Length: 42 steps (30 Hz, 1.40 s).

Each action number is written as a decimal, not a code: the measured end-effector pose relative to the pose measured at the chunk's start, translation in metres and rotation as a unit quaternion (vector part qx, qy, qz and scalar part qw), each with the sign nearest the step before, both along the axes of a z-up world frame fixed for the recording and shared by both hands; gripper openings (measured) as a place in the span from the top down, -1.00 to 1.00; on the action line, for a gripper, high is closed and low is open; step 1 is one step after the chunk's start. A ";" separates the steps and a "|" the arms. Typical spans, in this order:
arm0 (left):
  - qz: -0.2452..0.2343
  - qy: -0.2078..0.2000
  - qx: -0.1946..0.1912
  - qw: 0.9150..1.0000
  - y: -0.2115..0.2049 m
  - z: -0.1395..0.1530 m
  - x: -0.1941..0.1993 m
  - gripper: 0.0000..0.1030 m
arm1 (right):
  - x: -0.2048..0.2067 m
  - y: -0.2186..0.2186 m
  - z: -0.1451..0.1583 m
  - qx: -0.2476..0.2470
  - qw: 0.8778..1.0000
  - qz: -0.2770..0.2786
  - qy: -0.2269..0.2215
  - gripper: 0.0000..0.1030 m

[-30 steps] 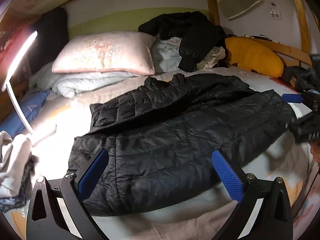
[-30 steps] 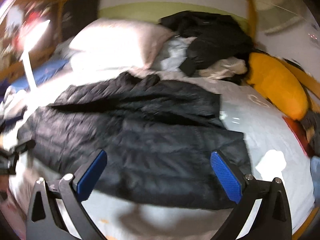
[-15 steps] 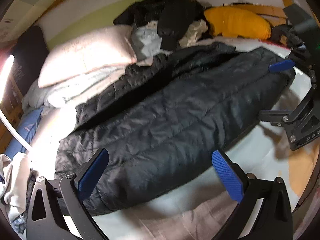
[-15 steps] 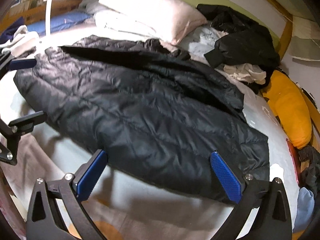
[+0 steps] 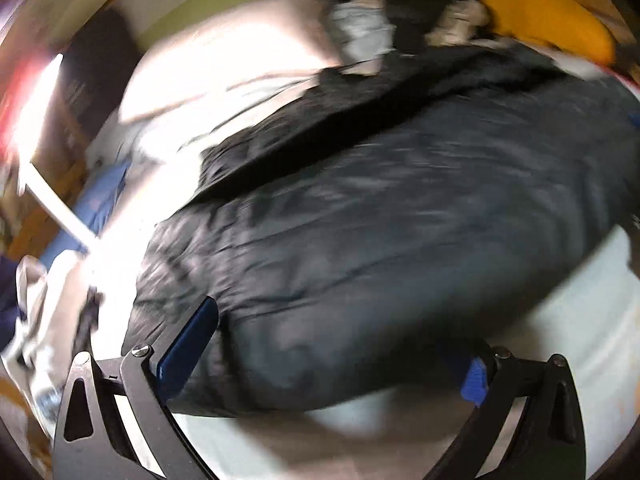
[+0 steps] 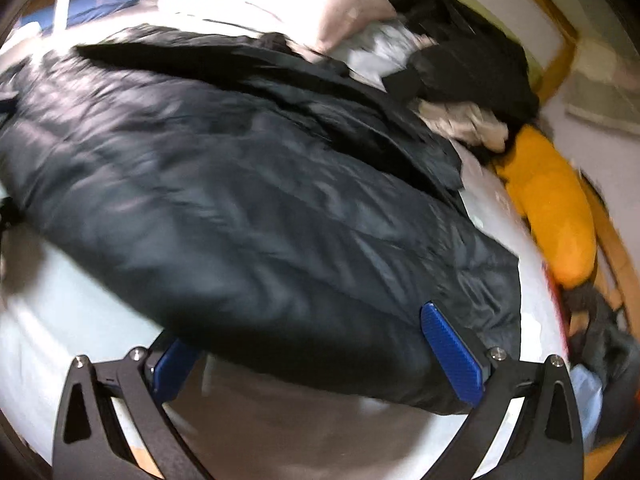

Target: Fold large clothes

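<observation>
on the bed (image 6: 80, 304) the black jacket (image 5: 380, 240) lies spread, its near hem between the fingers of both tongs. left gripper (image 5: 324, 348) and right gripper (image 6: 316, 344) are wide apart, not clamped. to fold well, each should bite deep over the hem near a corner, then close together.

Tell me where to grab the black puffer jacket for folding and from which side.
Grip the black puffer jacket by its near bottom hem, coming in low from the bed's near edge. It lies spread flat, and that puffy edge already sits between each open hand-held gripper's fingers.
</observation>
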<state>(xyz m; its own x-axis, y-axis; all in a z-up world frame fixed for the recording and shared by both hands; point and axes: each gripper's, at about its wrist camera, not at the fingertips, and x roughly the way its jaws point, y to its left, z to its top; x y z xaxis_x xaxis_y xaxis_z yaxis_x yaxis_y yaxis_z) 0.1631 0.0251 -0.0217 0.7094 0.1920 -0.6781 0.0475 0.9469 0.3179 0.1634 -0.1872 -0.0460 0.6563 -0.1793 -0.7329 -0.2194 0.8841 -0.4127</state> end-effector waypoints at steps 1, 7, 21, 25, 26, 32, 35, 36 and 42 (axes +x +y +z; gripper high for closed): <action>0.021 0.002 -0.022 1.000 0.012 0.002 0.003 -0.92 | 0.002 -0.004 0.001 0.005 1.000 -0.007 0.001 -1.00; 0.034 -0.001 -0.081 0.996 0.031 0.011 0.007 -0.72 | 0.012 -0.031 0.011 0.066 0.996 -0.053 0.014 -1.00; 0.021 -0.026 -0.088 0.996 0.022 0.034 -0.006 0.51 | -0.005 -0.035 0.028 0.122 0.992 -0.039 0.005 0.63; 0.008 0.000 -0.090 0.996 0.023 0.044 -0.018 0.58 | -0.031 -0.031 0.039 0.127 0.991 -0.031 -0.010 0.69; 0.006 0.006 -0.099 0.995 0.026 0.046 -0.023 0.58 | -0.040 -0.031 0.041 0.133 0.991 -0.028 -0.006 0.69; -0.015 0.023 -0.081 0.996 0.031 0.054 -0.066 0.55 | -0.069 -0.030 0.058 0.155 0.988 -0.010 0.006 0.65; -0.023 0.030 -0.078 0.996 0.034 0.058 -0.075 0.53 | -0.079 -0.027 0.066 0.148 0.989 0.000 0.005 0.64; -0.024 0.031 -0.078 0.996 0.035 0.059 -0.075 0.51 | -0.081 -0.025 0.068 0.140 0.990 0.005 0.003 0.63; -0.030 -0.016 -0.066 0.997 0.040 0.089 -0.062 0.21 | -0.060 -0.023 0.089 0.108 0.994 0.002 -0.034 0.43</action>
<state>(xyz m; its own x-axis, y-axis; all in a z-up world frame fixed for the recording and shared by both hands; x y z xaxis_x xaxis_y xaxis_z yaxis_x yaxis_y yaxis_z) 0.1015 0.0653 0.0677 0.7392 0.0584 -0.6710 0.0979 0.9763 0.1929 0.1029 -0.2099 0.0426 0.7058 -0.0198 -0.7081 -0.2018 0.9526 -0.2278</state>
